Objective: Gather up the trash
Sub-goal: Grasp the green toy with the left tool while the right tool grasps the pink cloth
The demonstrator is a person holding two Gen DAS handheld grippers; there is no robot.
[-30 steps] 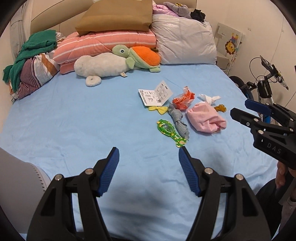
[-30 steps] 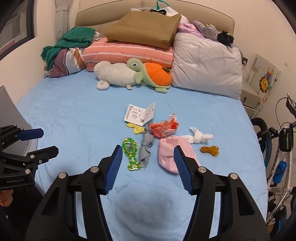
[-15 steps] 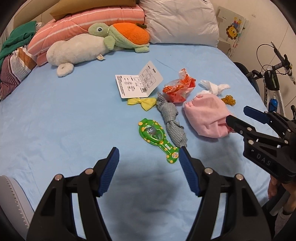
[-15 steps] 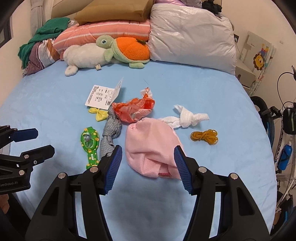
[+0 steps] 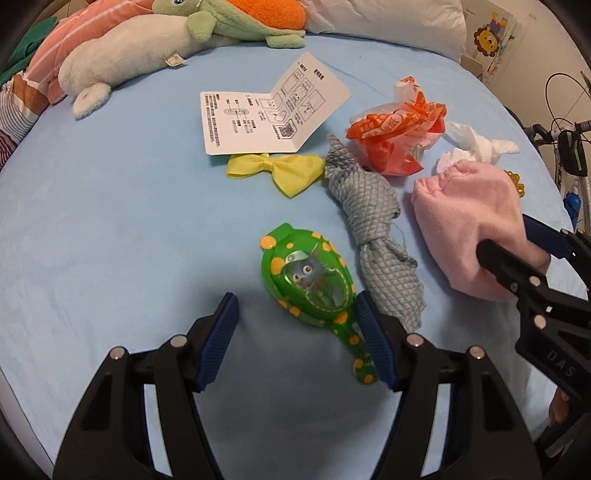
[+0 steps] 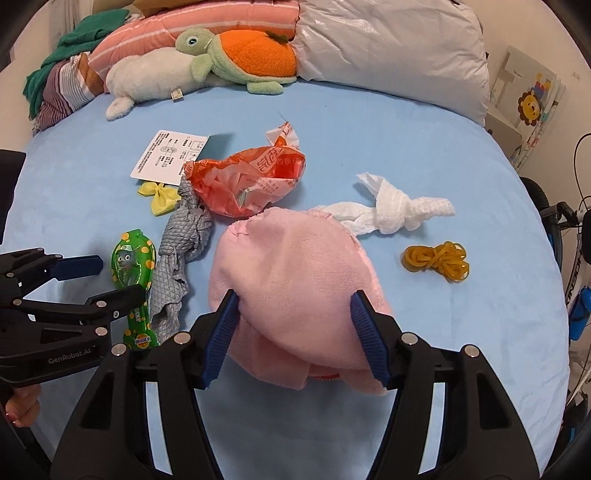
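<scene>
Trash lies scattered with small belongings on the blue bed sheet (image 5: 92,229). From the left wrist view, the left gripper (image 5: 295,314) is spread wide, its blue pads either side of the near part of a green spotted toy paddle (image 5: 310,284) without pinching it. Just right of the paddle lies a twisted grey mesh cloth (image 5: 373,225). Farther off are a yellow bow (image 5: 284,170), touching the edge of a folded instruction leaflet (image 5: 266,110), and a crumpled orange plastic wrapper (image 5: 399,136) beside the cloth's far end. A knotted white tissue (image 5: 480,144) sits behind a pink knit hat (image 5: 476,221). The right gripper (image 5: 517,243) enters from the right, its fingers open over the hat's near end. A plush turtle (image 5: 243,18) and a white plush (image 5: 125,55) lie near the pillows.

From the right wrist view, the right gripper (image 6: 295,314) is spread, both pads flanking the pink knit hat (image 6: 291,269), which fills the gap between them; whether they press it I cannot tell. The orange wrapper (image 6: 251,177) touches the hat's far edge, the white tissue (image 6: 391,210) lies just right of it, and a bundle of yellow rubber bands (image 6: 436,258) sits near the tissue. The left gripper (image 6: 92,280), open, hovers by the green paddle (image 6: 133,266).
</scene>
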